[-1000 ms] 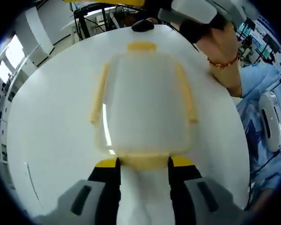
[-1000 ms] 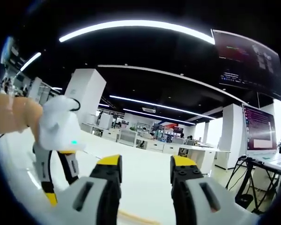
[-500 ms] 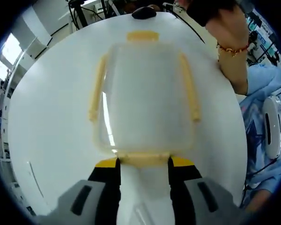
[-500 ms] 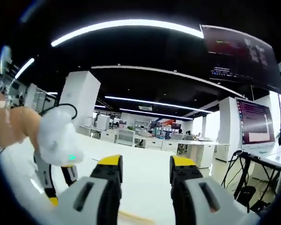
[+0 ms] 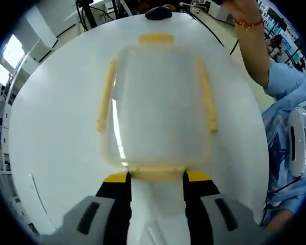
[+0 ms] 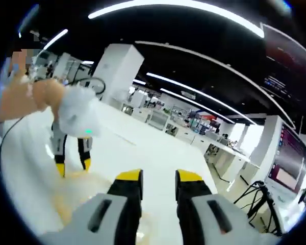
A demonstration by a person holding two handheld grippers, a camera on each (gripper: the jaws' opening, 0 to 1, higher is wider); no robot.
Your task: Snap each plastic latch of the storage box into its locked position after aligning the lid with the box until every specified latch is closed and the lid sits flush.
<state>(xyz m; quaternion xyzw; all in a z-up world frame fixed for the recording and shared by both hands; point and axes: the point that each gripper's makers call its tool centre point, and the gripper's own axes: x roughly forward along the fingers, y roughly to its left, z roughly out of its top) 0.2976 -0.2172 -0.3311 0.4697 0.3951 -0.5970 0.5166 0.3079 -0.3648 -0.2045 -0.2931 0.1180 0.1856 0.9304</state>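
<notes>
On the round white desk (image 5: 51,153) sits the translucent plastic storage box (image 5: 158,104), lid on and looking roughly aligned, just ahead of the left gripper (image 5: 156,179), whose released fingers straddle the near pale-yellow latch (image 5: 156,172). Four latches show: near, far (image 5: 155,38), left (image 5: 105,97) and right (image 5: 206,94); whether any is locked I cannot tell. The right gripper (image 6: 158,179) hovers raised, fingers apart, grasping nothing.

Translucent storage box (image 5: 158,107) lying flat on white table (image 5: 51,127), lid on; pale yellow latches (image 5: 155,38) along its four edges
</notes>
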